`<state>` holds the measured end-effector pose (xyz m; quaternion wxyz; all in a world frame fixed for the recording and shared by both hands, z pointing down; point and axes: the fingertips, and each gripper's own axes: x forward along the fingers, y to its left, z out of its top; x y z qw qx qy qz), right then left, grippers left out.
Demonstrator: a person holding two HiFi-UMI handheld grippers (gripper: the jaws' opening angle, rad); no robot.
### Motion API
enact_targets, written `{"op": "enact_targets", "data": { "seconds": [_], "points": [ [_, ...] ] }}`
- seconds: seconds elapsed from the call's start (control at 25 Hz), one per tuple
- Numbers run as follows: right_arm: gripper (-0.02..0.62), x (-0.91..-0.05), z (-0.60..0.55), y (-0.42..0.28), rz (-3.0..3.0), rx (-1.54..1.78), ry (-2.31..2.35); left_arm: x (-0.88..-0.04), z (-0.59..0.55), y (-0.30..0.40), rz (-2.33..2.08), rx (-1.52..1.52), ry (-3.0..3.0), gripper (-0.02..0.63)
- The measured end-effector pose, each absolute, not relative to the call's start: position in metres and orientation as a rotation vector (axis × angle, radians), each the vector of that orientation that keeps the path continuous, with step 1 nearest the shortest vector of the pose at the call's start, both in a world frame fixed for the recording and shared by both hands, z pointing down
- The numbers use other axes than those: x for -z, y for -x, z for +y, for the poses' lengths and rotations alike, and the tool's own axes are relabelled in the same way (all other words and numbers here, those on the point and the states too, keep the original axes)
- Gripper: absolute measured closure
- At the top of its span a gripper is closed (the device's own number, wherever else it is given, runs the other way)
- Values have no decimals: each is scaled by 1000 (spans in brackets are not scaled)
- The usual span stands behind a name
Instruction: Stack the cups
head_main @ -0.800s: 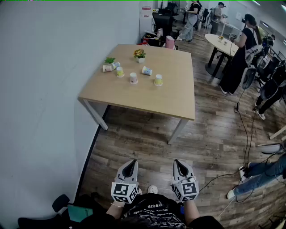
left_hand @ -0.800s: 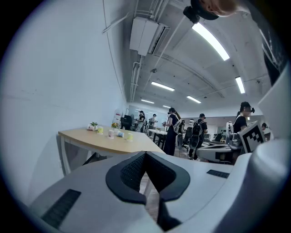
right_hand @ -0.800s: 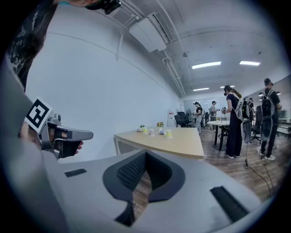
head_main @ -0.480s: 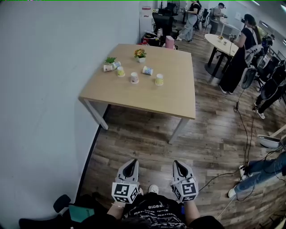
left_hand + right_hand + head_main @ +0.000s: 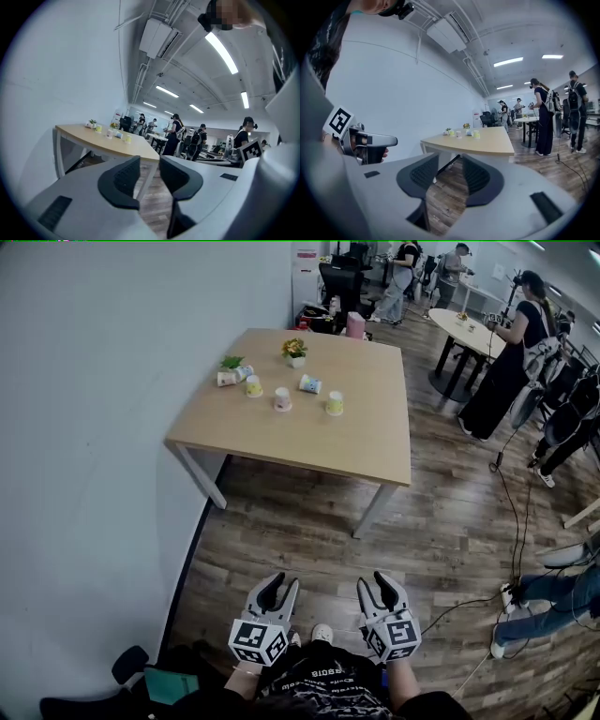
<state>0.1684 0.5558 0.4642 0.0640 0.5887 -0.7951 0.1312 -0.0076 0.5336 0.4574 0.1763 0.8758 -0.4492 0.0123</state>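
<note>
Both pairs of jaws have parted since the earlier frame: the left hand-held gripper (image 5: 281, 586) and right hand-held gripper (image 5: 374, 583) stand spread, empty. The cups (image 5: 282, 400) sit far off on the desk (image 5: 319, 442), perhaps two tipped. Stacking is unstarted; the next move likely calls for walking closer.

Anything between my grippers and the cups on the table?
Nothing visible: only wood floor and bare tabletop lie between the left gripper, the right gripper and the cups. The flower pot stands beyond them.
</note>
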Motion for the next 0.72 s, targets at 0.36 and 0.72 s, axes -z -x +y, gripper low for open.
{"op": "enact_targets", "data": {
  "seconds": [0.36, 0.72],
  "points": [
    [293, -464, 552, -170, -2411, -393, -1734, -453, 527, -3, -1221, -97, -2518, 244],
    [293, -460, 538, -188, -2411, -372, -1730, -454, 519, -29, -1152, -71, -2525, 239]
  ]
}}
